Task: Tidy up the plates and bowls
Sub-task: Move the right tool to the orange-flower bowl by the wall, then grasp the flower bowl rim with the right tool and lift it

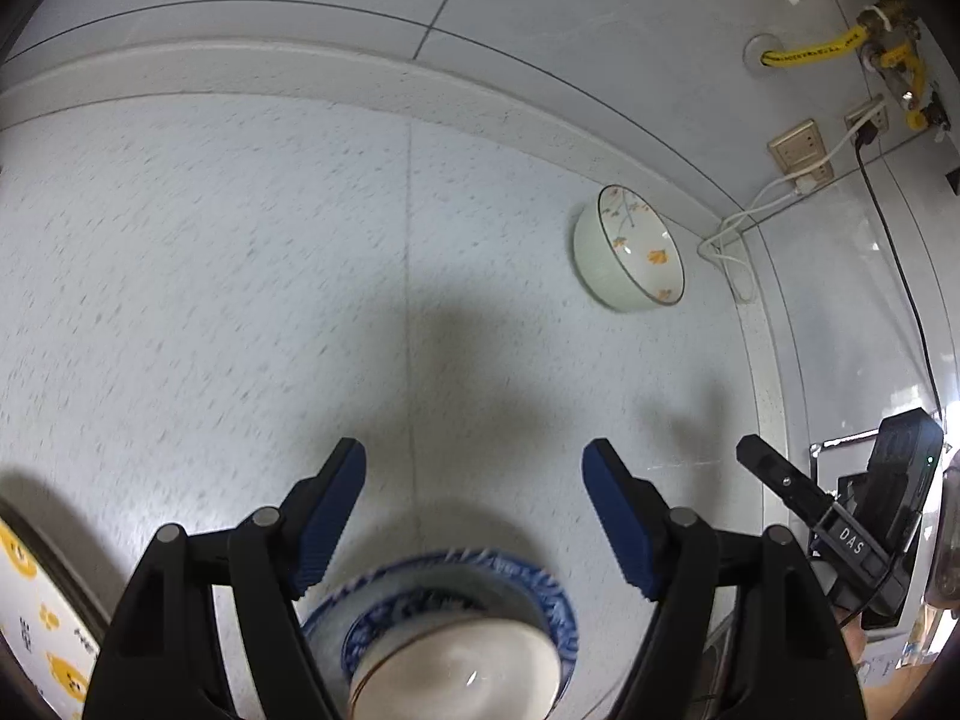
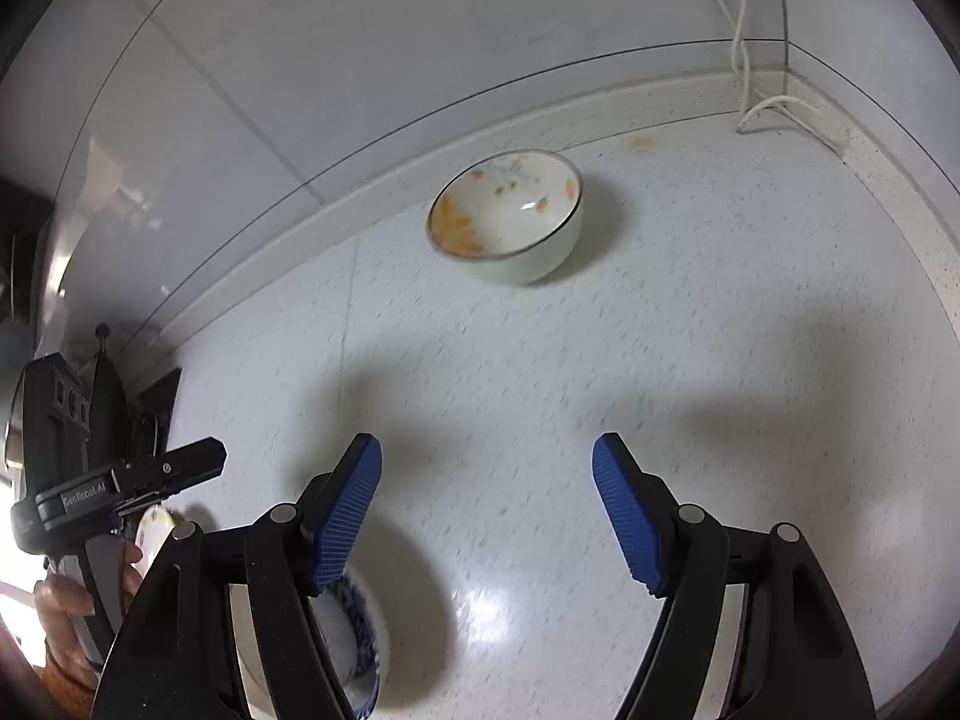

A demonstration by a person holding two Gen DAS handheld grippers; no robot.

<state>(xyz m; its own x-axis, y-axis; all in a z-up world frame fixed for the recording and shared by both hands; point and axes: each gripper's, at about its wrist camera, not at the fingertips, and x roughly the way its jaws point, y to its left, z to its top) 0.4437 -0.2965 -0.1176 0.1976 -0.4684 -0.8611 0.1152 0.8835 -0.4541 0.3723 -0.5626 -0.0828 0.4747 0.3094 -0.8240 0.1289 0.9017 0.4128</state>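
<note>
Only the left wrist view shows the yellow hose [image 1: 807,51] and brass valve [image 1: 882,18] on the far right wall, the wall sockets [image 1: 801,150], and, at the near left edge, part of a plate with yellow cartoon faces [image 1: 36,618]. Only the right wrist view shows a hand [image 2: 60,606] at the near left, under the other gripper's black body.

The left gripper [image 1: 474,516] hangs wide open over the speckled bench [image 1: 210,276], holding nothing. Just below and nearer than its fingers, a blue-patterned bowl [image 1: 558,606] holds a smaller white bowl with a thin gold rim [image 1: 456,672] nested inside it.

The right gripper [image 2: 486,516] is likewise spread wide and empty. Part of the blue-patterned bowl [image 2: 363,630] shows behind its left finger.

A pale green bowl with orange flowers [image 1: 627,246] stands alone and upright on the bench near the far wall, well apart from both grippers. In the right wrist view this bowl [image 2: 507,216] has orange flower marks on its inner wall; otherwise nothing lies in it. A white cable [image 2: 741,30] hangs down the wall to the far right corner of the bench.
</note>
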